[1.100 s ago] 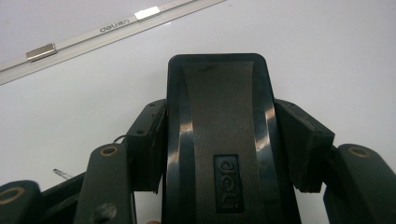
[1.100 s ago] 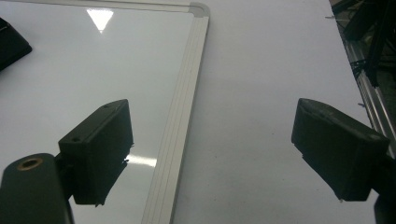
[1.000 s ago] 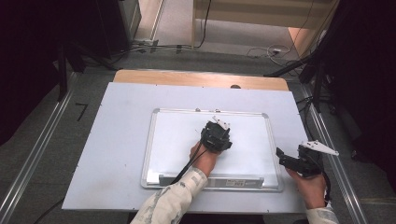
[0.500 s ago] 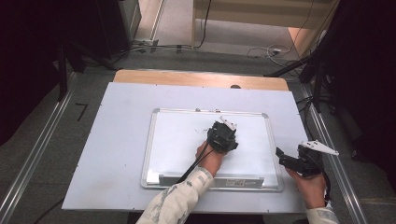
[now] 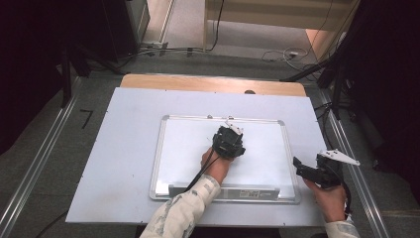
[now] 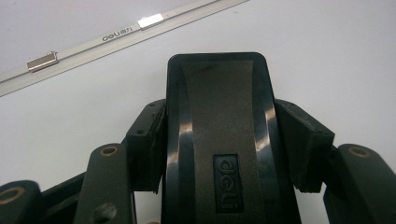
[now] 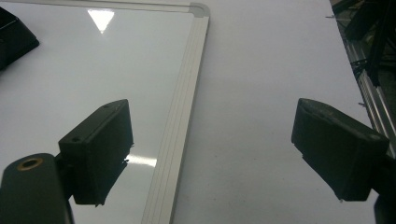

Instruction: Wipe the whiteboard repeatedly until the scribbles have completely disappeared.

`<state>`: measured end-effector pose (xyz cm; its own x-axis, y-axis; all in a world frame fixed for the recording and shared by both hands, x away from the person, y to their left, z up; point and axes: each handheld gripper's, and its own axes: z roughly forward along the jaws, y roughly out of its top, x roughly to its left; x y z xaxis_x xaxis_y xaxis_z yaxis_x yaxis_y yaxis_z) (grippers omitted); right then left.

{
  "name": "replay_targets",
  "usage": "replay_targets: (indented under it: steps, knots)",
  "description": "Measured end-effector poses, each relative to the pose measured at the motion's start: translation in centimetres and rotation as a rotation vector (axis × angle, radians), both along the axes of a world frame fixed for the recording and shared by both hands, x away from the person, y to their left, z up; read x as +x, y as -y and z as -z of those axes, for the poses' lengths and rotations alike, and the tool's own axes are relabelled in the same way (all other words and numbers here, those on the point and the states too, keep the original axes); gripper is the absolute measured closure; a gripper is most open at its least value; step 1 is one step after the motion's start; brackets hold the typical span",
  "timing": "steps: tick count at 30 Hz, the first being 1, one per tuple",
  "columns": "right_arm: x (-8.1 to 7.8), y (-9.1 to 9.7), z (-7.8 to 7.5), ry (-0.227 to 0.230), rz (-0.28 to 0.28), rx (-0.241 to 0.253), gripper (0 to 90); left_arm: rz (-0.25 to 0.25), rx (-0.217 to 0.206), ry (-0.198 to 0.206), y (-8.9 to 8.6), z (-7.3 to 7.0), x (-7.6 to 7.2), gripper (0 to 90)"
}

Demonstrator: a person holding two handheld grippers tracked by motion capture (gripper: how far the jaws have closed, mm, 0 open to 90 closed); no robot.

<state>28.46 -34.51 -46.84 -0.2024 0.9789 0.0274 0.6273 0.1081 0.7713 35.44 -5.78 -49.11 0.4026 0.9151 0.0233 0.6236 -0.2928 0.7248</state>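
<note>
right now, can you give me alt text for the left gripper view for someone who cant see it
A black whiteboard eraser with an embossed logo is clamped between the left gripper's two black fingers, seen from close behind. Beneath it lies the white surface of a whiteboard, whose silver frame edge with two metal clips runs diagonally across the top left.

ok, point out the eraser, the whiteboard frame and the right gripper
eraser [image 6: 219,140]: left gripper view, black top above the logo.
whiteboard frame [image 7: 187,88]: right gripper view, silver side rail.
right gripper [image 7: 210,154]: right gripper view, midway between its open jaws.
</note>
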Motion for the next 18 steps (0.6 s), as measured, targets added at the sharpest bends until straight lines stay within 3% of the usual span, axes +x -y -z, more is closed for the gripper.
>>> replay_targets:
  steps: [9,18]
  knots:
    - [0.0,-0.1,0.0,0.002,-0.006,-0.002,11.3,0.042,-0.001,0.002,2.1,0.0,-0.6,40.4]
    - [-0.1,-0.1,0.0,0.005,-0.01,0.001,11.5,0.033,0.02,0.011,2.0,0.1,0.2,40.3]
